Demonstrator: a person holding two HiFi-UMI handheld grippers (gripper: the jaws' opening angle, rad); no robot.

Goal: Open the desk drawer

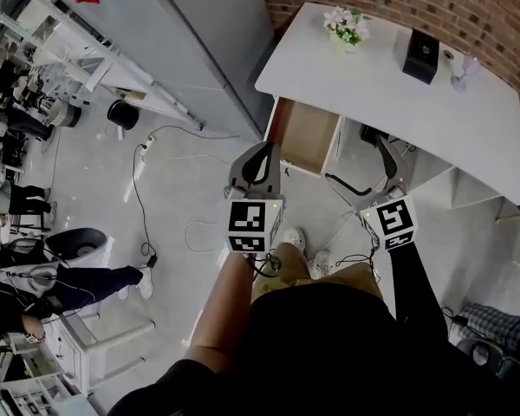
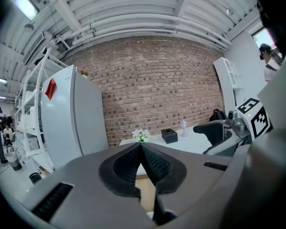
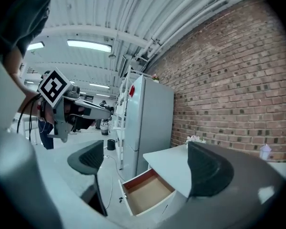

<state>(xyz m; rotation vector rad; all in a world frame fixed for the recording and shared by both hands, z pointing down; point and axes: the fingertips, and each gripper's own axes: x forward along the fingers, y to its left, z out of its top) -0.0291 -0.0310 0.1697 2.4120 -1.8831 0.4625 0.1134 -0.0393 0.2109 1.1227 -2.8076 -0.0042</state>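
Jaws: the left gripper (image 2: pixel 142 152) is clenched on nothing, the right gripper (image 3: pixel 148 166) spread and empty. Both hang clear of the shallow wooden-lined drawer (image 1: pixel 308 137), pulled out at the white desk's (image 1: pixel 390 85) left end – seemingly finished.

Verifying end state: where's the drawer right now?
Head view: the drawer sits pulled out under the desk's left end, on the flowers' side, just ahead of the left gripper. The right gripper view shows it low centre, open.

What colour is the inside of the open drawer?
The drawer is light wood-brown inside; the right gripper view shows it best.
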